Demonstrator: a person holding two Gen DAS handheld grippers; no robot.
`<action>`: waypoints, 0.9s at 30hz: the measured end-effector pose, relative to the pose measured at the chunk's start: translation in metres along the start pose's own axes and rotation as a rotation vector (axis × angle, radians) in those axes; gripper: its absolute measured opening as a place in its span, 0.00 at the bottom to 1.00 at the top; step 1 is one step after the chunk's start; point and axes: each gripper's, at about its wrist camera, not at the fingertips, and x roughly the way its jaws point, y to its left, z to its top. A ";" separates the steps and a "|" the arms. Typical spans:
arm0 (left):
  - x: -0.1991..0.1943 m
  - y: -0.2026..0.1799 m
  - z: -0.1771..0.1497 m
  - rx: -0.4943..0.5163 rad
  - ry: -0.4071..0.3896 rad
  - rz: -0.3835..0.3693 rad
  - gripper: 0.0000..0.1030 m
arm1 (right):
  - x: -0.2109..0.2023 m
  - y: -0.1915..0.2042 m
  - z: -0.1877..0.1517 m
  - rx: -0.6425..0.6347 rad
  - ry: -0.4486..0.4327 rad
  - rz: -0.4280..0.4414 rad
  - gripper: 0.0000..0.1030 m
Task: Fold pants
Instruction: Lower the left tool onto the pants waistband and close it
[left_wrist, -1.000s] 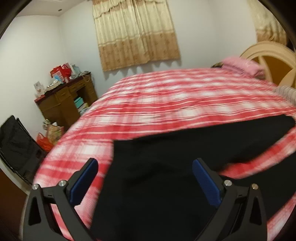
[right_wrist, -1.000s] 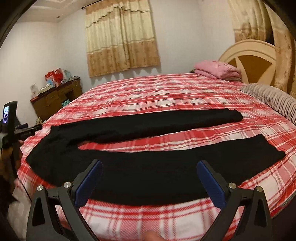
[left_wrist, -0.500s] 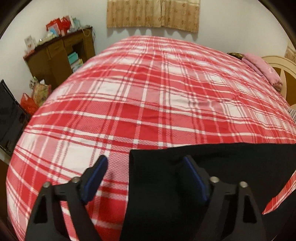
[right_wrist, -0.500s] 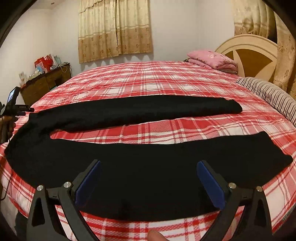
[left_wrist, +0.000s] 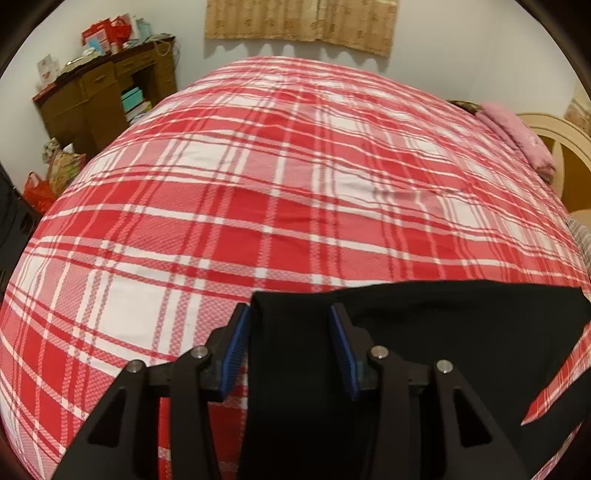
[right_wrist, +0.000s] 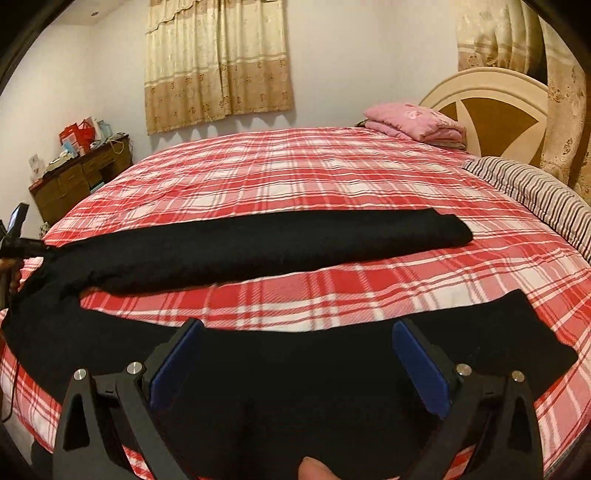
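Since the frame a second ago the left gripper (left_wrist: 290, 345) has dropped down over the waist end of the black pants (right_wrist: 258, 243) and its blue pads (left_wrist: 236, 345) have drawn much nearer each other, one on each side of the corner of the cloth; a gap still shows between them, and whether they already squeeze the fabric cannot be told. The right gripper (right_wrist: 295, 365) has moved lower and closer over the near leg, its fingers still spread wide with the dark cloth filling the space between them.

The pants lie flat on the red and white plaid bedspread (right_wrist: 303, 173), legs parted in a long V: the far leg runs straight across the bed, the near leg lies along the front edge, and a strip of plaid shows between them. The fabric is plain, matte black, smooth, with no visible fold in it yet. A pink folded blanket (right_wrist: 413, 120) sits by the headboard (right_wrist: 491, 92)
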 end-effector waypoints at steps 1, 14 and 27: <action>0.000 -0.002 -0.001 0.012 0.001 0.005 0.45 | 0.001 -0.003 0.002 0.008 -0.001 -0.003 0.99; -0.003 0.003 -0.004 0.014 -0.022 0.014 0.09 | 0.015 -0.041 0.025 0.040 0.014 -0.007 0.99; -0.006 -0.009 -0.007 0.067 -0.089 0.008 0.07 | 0.062 -0.158 0.083 0.276 0.079 -0.042 0.96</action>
